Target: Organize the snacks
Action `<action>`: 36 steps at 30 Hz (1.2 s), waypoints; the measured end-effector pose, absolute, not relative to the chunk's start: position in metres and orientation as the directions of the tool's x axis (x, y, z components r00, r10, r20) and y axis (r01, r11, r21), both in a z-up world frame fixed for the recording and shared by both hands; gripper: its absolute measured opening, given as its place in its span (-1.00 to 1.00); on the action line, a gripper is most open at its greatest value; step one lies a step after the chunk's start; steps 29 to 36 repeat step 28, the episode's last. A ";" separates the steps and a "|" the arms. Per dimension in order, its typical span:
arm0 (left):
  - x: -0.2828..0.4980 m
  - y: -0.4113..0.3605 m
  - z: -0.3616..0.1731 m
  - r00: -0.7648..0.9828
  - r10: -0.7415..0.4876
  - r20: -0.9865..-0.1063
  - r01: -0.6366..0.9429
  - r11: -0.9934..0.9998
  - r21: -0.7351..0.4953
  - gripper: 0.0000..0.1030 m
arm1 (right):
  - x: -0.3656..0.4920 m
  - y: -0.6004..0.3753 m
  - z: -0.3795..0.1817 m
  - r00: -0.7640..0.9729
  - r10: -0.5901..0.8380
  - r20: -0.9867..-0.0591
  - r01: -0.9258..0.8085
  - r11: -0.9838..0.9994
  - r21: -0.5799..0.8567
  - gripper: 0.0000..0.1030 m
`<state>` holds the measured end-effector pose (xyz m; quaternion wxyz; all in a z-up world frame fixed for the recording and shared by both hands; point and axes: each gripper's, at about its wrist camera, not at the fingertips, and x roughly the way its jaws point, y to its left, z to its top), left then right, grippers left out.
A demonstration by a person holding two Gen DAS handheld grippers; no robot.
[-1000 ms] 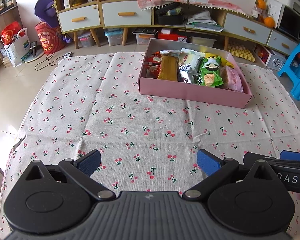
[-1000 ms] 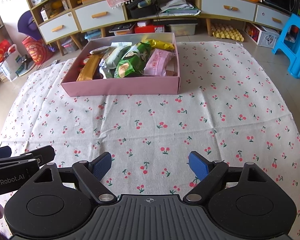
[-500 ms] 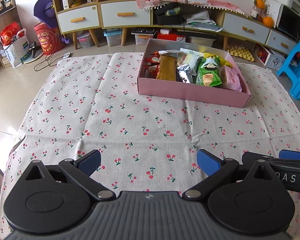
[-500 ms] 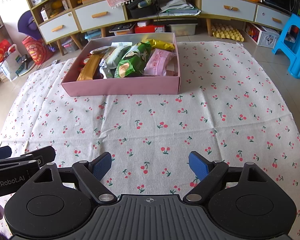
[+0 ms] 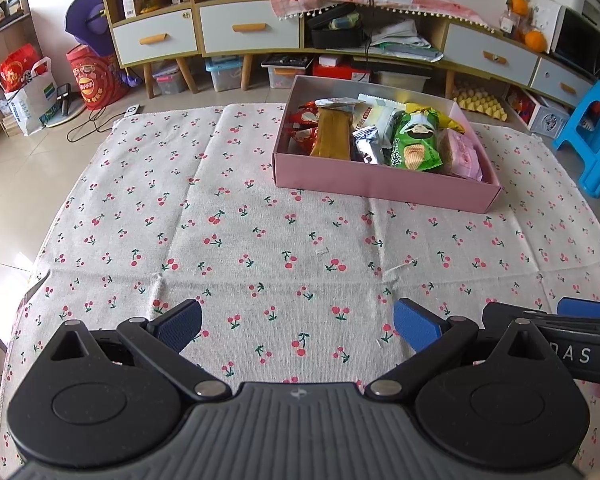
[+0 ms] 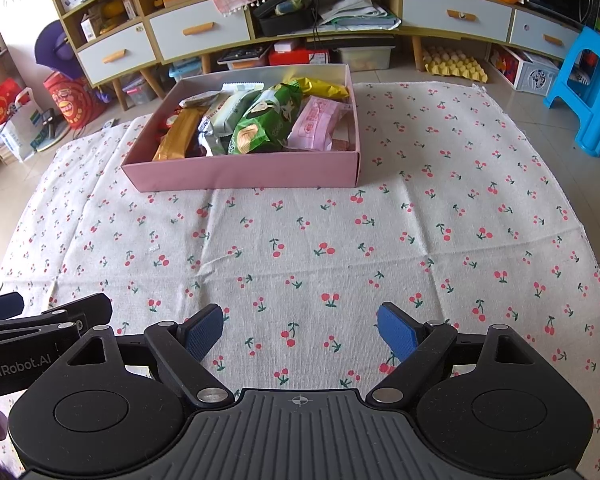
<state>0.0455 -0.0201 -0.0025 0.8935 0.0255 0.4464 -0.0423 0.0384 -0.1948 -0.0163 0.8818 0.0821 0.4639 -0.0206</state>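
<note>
- My left gripper (image 5: 298, 326), black with blue pads, sits low in the left wrist view with its jaws spread wide and only cloth between them.
- My right gripper (image 6: 300, 330) looks the same in its own view: jaws wide apart, nothing held. Its tip also shows at the lower right edge of the left wrist view.
- Both hover over a cream cloth printed with small red cherries (image 5: 260, 220), spread flat on the tiled floor (image 5: 28, 168).
- The shallow pink cardboard box (image 5: 380, 184) rests on the cloth, in the upper right of centre in the left view and upper centre-left in the right view, well apart from both grippers.
- The snacks are all inside the box, packed side by side: a long golden-brown packet (image 5: 334, 136) towards the left, red wrappers (image 5: 304, 120) beyond it at the left wall, a silver and white pouch (image 5: 368, 142), a green crisp bag (image 5: 414, 144), a yellow packet (image 5: 440, 118) at the back and a pink wrapped pack (image 5: 462, 154) at the right.
- The cloth around the box carries no loose snack that I can see.
- Behind, along the top of both views, runs a wooden sideboard with white drawers (image 6: 200, 32); a blue plastic stool (image 6: 592, 92) stands at the right edge.
</note>
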 end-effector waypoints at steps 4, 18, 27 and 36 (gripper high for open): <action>0.046 -0.020 -0.002 0.598 -0.053 -0.800 0.098 0.995 0.007 0.99 | 0.038 -0.194 -0.016 0.569 0.039 -0.821 0.113 0.986 0.125 0.68; 0.045 -0.020 -0.002 0.597 -0.052 -0.800 0.099 0.995 0.009 0.99 | 0.038 -0.194 -0.016 0.569 0.039 -0.821 0.113 0.986 0.125 0.68; 0.045 -0.021 -0.004 0.595 -0.047 -0.802 0.101 0.995 0.016 0.99 | 0.038 -0.194 -0.017 0.567 0.039 -0.822 0.111 0.986 0.123 0.68; 0.045 -0.021 -0.005 0.592 -0.050 -0.804 0.105 0.994 0.015 0.99 | 0.037 -0.194 -0.018 0.566 0.039 -0.823 0.111 0.986 0.123 0.68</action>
